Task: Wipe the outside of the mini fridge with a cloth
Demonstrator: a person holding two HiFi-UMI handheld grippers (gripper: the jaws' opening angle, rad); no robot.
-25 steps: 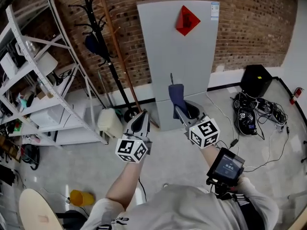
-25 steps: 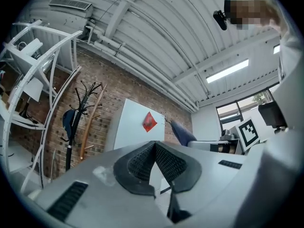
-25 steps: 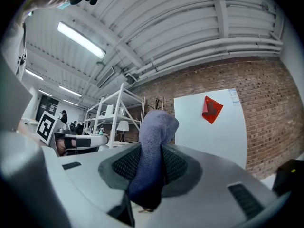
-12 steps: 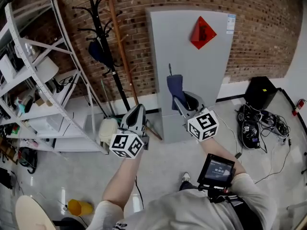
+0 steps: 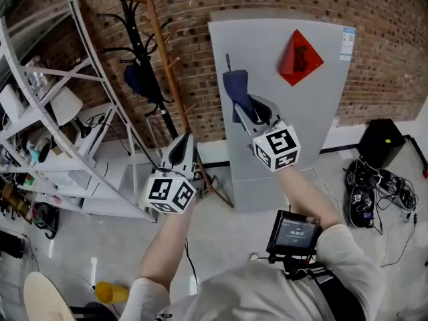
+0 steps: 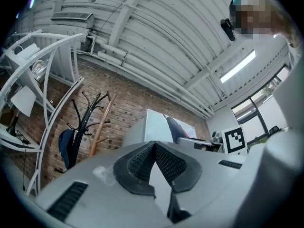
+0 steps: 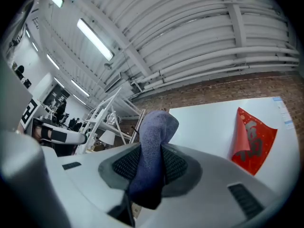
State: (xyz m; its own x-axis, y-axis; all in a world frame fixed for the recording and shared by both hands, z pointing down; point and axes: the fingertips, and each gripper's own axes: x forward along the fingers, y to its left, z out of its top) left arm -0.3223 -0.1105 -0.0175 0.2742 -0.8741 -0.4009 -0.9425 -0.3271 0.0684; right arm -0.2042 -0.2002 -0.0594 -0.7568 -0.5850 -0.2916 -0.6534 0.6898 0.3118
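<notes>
Looking down from the head view, far left is a white metal shelving rack point(image 5: 40, 105) with odds and ends on its shelves. Next comes a black coat stand point(image 5: 137, 39) with something dark blue hung on it. A long wooden pole point(image 5: 170, 79) leans on the red brick wall point(image 5: 194, 5) just beside it.

The left gripper point(image 5: 185, 139) is held up in front of that pole, pointing at the wall, off to the left of the fridge. In the left gripper view its ribbed black pads point(image 6: 140, 163) meet at the tips with nothing in them, so that claw is pressed together and empty.

The tall pale grey fridge point(image 5: 294, 132) stands against the brick. The right gripper point(image 5: 249, 112) is raised to the upper left of its door, pinching a fuzzy dark blue cloth point(image 5: 235, 89) that sticks up past the tips. The cloth sits over the door near its left edge, but I can't tell if it's actually touching the metal.

Further right on the door, up high, there's a red diamond-shaped sticker point(image 5: 301, 53), and the right gripper view shows one corner curling off. A small black screen point(image 5: 294, 233) is strapped on the right forearm. Far right on the floor are a black box point(image 5: 381, 142) and a tangle of black cables point(image 5: 374, 199)
</notes>
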